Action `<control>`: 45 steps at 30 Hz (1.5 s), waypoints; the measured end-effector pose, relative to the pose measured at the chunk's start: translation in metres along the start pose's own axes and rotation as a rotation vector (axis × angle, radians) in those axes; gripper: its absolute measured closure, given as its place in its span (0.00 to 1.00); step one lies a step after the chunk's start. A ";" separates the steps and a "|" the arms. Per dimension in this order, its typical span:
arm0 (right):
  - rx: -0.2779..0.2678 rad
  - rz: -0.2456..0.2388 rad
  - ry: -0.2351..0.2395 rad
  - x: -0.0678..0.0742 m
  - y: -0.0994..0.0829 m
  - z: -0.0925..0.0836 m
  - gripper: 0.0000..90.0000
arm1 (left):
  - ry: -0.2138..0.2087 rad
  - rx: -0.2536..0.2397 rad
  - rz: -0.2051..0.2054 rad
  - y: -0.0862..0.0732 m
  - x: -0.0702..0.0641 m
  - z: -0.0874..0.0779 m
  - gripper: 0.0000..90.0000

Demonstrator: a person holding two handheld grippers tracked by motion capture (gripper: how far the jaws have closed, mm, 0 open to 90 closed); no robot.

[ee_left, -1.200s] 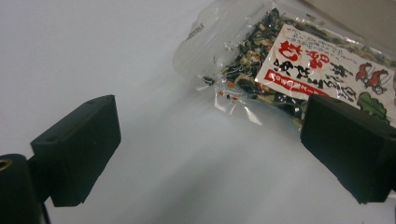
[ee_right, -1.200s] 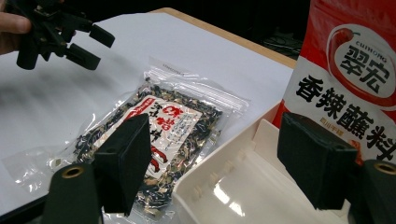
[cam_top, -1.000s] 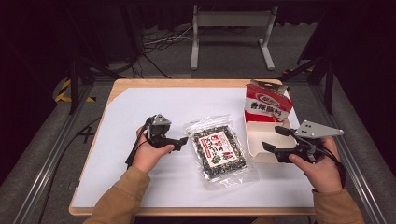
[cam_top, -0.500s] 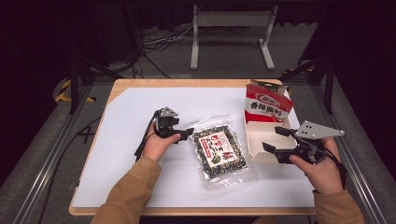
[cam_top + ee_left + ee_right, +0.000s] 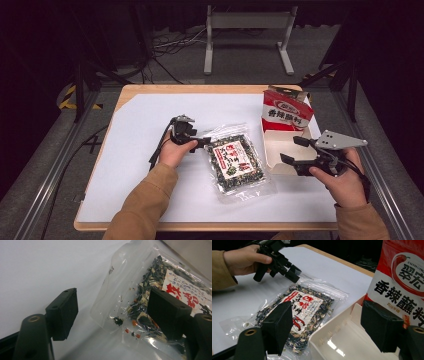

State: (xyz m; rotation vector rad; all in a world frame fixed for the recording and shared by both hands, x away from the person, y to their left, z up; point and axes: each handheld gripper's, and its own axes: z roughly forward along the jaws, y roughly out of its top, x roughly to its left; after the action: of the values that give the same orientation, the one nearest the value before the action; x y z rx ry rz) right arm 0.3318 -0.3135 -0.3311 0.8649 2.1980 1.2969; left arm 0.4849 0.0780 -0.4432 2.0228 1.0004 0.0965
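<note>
A clear bag of dark dried flakes with a white and red label [image 5: 235, 160] lies flat mid-table. My left gripper [image 5: 204, 143] is at its upper left corner. In the left gripper view, the bag's [image 5: 150, 290] clear sealed corner lies between the jaws of my left gripper [image 5: 113, 315]. The jaws have just been closing, but the pads stand apart from the film. Over the white box's [image 5: 272, 150] front edge, my right gripper [image 5: 290, 149] is open and holds nothing. The right gripper view shows the bag [image 5: 299, 307], the box [image 5: 342, 340] and the left gripper [image 5: 295, 275].
A red seasoning pouch [image 5: 285, 112] stands upright at the back of the white box, also close on the right in the right gripper view [image 5: 402, 285]. A white sheet [image 5: 140, 125] covers the wooden table [image 5: 200, 89]. Beyond the table, cables and a metal stand lie on the floor.
My left gripper has moved right and down to the bag's upper left corner, and its jaws have narrowed. The right gripper, bag and box have stayed put.
</note>
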 end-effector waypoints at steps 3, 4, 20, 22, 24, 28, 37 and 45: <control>0.001 0.002 0.002 0.000 0.000 0.000 0.30 | -0.023 0.002 -0.017 -0.001 -0.001 0.006 0.38; 0.001 0.003 0.003 0.000 0.000 0.000 0.30 | -0.038 0.003 -0.020 -0.002 -0.001 0.008 0.42; 0.010 0.015 -0.025 -0.004 -0.003 0.002 0.29 | 0.010 -0.016 0.076 -0.002 -0.009 0.007 0.90; 0.012 0.013 -0.025 -0.004 -0.003 0.002 0.29 | 0.007 -0.019 0.080 -0.002 -0.009 0.007 0.96; 0.015 0.010 -0.026 -0.004 -0.003 0.002 0.29 | 0.005 -0.020 0.088 -0.001 -0.010 0.006 0.98; 0.019 0.010 -0.027 -0.003 -0.003 0.003 0.29 | 0.018 -0.020 0.109 -0.001 -0.011 0.006 0.99; 0.022 0.019 -0.021 -0.006 -0.005 0.002 0.31 | -0.020 -0.027 0.088 0.002 -0.011 -0.013 0.99; 0.056 0.039 0.045 -0.003 -0.002 0.005 0.41 | -0.041 -0.139 0.102 0.008 -0.017 -0.058 0.99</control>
State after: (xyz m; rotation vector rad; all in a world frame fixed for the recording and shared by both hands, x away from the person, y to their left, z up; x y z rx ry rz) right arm 0.3363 -0.3136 -0.3353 0.9127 2.2722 1.2903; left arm 0.4554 0.1023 -0.3961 1.9399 0.8416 0.1736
